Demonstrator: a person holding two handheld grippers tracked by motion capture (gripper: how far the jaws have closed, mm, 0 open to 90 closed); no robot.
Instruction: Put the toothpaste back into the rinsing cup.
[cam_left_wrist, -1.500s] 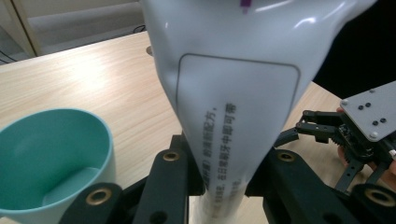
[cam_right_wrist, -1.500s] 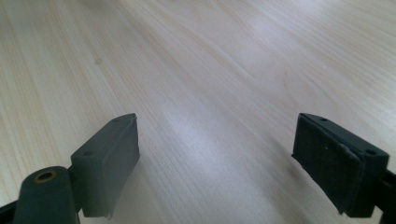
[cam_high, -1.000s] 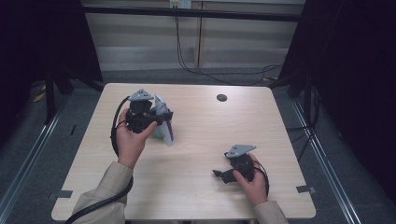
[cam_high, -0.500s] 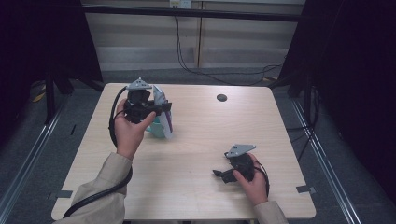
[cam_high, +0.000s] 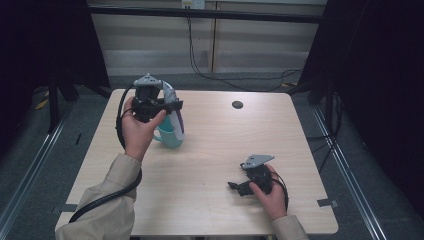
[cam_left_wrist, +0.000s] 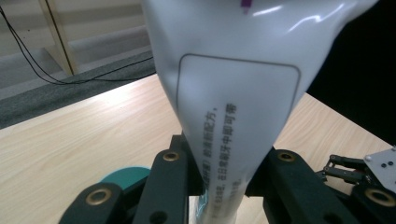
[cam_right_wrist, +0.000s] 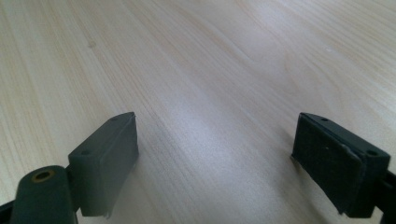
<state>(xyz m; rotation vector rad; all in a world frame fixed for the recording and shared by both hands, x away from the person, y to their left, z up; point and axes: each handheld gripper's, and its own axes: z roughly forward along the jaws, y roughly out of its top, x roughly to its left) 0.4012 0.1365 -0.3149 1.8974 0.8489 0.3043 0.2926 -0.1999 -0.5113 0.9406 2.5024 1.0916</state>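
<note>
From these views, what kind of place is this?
Likely a lab data-recording booth: a bare light wooden table ringed by black curtains, loose black cables on grey carpet, and a person's hand working a camera-bearing left tool.

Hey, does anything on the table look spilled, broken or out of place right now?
Nothing stands out. The left gripper holds a white tube over the teal cup; the right gripper rests open on the table.

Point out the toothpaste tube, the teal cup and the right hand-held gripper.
toothpaste tube (cam_left_wrist: 233, 121), left gripper view, printed label.
teal cup (cam_high: 167, 136), high view, outer wall.
right hand-held gripper (cam_right_wrist: 215, 163), right gripper view, between its open jaws.
</note>
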